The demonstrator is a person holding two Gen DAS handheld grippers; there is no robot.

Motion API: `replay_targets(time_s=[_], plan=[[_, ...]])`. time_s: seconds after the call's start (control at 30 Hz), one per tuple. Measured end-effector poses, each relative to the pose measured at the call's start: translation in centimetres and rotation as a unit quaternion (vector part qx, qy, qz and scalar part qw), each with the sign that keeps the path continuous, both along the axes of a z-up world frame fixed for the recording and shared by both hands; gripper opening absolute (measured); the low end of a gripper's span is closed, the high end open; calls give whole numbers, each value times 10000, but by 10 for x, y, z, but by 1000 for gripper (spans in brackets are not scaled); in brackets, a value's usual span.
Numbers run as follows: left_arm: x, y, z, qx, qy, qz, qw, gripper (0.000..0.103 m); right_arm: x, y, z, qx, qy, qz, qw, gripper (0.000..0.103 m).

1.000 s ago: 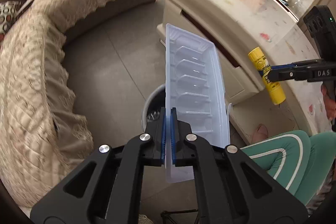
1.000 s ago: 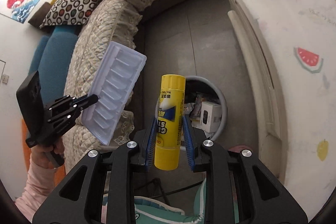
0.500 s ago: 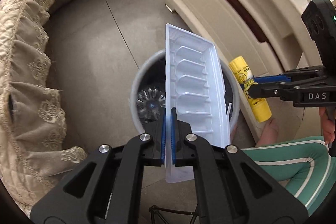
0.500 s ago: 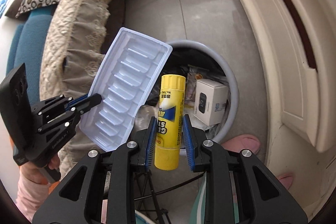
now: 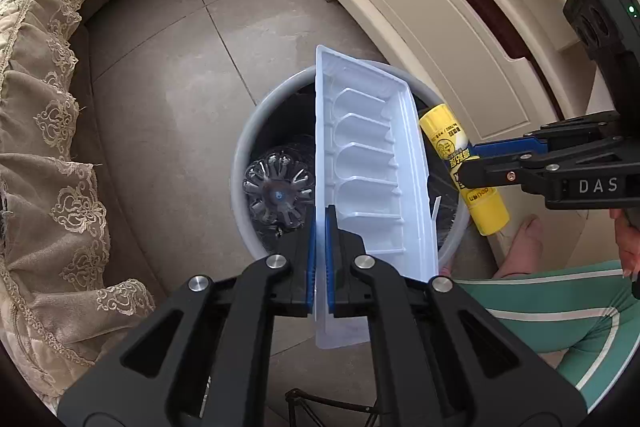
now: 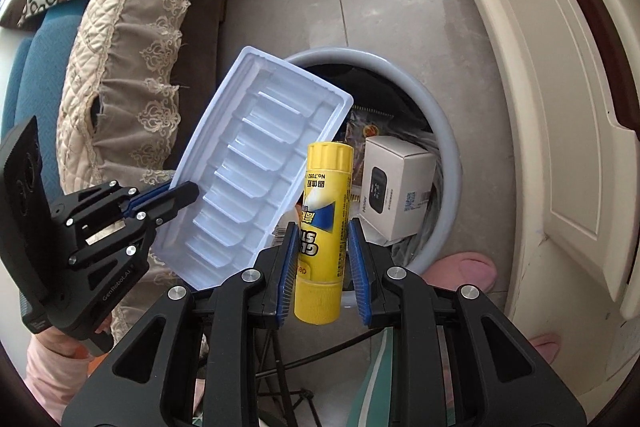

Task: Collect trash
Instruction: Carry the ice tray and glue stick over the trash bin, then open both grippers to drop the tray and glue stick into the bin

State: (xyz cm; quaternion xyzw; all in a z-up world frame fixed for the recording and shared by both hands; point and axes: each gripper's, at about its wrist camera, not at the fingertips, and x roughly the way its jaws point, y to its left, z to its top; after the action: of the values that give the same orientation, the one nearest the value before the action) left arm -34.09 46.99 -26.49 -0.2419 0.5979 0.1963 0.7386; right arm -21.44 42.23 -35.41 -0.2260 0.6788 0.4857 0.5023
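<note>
The white plastic tray (image 5: 368, 163) hangs over the open mouth of the grey trash bin (image 5: 240, 163), tilted, its far end above the rim. The yellow glue stick (image 6: 322, 223) hangs beside it above the bin's near edge. The bin stands on bare floor between the sofa skirt (image 5: 52, 147) and the cream cabinet (image 5: 440, 7). The left gripper (image 5: 321, 227) is pinched nearly closed on the tray's edge; the right gripper (image 6: 322, 241) clamps the glue stick at mid-width.

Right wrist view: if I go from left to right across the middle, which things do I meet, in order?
left gripper → white plastic tray → yellow glue stick → white box in the grey bin → cream cabinet.
</note>
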Motion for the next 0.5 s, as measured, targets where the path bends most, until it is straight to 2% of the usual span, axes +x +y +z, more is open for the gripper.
replay_targets(time_s=[0.5], plan=[[0, -1, -2, 88, 78, 77, 9999, 2, 5, -2, -4, -101, -81, -117, 9998, 26]])
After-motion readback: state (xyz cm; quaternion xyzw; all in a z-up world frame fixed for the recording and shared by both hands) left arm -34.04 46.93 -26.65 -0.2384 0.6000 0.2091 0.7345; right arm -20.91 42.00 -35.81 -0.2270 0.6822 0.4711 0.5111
